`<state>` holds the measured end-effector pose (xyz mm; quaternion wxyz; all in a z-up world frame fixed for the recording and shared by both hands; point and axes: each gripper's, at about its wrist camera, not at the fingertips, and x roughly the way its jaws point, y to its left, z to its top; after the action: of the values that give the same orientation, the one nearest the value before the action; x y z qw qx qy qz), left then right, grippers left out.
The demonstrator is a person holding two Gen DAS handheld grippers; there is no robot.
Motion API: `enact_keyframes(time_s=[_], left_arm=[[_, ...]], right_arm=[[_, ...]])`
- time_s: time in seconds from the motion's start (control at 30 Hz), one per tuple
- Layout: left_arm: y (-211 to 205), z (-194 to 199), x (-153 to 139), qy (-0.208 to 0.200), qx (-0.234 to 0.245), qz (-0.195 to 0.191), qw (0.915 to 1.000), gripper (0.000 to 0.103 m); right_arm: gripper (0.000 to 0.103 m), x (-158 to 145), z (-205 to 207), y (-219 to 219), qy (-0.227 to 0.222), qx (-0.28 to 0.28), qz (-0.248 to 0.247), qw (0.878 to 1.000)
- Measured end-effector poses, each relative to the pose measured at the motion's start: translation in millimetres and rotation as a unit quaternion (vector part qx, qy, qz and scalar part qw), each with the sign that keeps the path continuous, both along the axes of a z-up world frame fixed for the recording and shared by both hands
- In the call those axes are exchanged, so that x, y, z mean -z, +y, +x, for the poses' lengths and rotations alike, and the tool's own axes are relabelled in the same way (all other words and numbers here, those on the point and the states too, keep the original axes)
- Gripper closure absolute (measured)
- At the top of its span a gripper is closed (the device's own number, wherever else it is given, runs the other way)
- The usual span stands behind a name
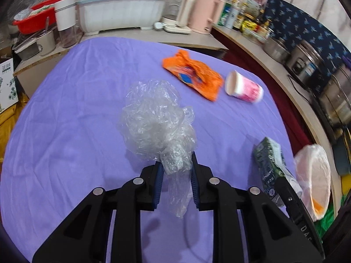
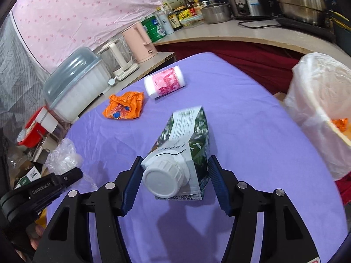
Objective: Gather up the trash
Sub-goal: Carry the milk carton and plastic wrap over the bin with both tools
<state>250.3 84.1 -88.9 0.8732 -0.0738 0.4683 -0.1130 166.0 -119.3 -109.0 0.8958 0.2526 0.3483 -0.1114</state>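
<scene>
My left gripper [image 1: 176, 161] is shut on a crumpled clear plastic bag [image 1: 153, 118], which hangs just above the purple cloth [image 1: 65, 131]. My right gripper [image 2: 175, 160] is shut on a green-and-white milk carton [image 2: 188, 135] with a white screw cap, held cap towards the camera and lifted off the cloth. The carton [image 1: 268, 164] also shows at the right of the left wrist view, and the bag [image 2: 62, 155] at the left of the right wrist view. An orange wrapper [image 1: 193, 74] and a pink paper cup [image 1: 244, 87] on its side lie further back.
A bin lined with a white bag [image 2: 322, 109] stands off the table's right edge, something orange inside. Behind the table are a covered dish rack [image 1: 122, 6], kettles [image 1: 204, 13], a red basin [image 1: 35, 19], and a counter with bottles and steel pots [image 2: 248, 0].
</scene>
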Motion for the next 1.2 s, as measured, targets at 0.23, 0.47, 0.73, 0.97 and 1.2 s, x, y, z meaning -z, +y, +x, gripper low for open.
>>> enact_keyframes(time_s=[0.23,0.47,0.73,0.97,1.2], left_arm=[[-60,-55,0,0.008,0.060,-0.001,0.9981,0.081],[-93,-85,9,0.020,0.086,0.015,0.9960,0.081],[-83,-81,11,0.023,0.064,0.025,0.9973,0.081],[-71,-73,13,0.026,0.048,0.026,0.9982,0.081],[-73,-72,12,0.025,0.049,0.027,0.9981,0.081]], right_arm=[[0.049,-1,-54,-43,0.000,0.025,0.019,1.000],[0.049,24,-85,-55,0.029,0.012,0.028,0.999],[0.046,34,-67,-50,0.052,0.004,0.016,0.999],[0.042,45,-46,-50,0.073,0.011,0.010,0.997],[0.044,40,-51,-51,0.064,0.005,0.000,0.998]])
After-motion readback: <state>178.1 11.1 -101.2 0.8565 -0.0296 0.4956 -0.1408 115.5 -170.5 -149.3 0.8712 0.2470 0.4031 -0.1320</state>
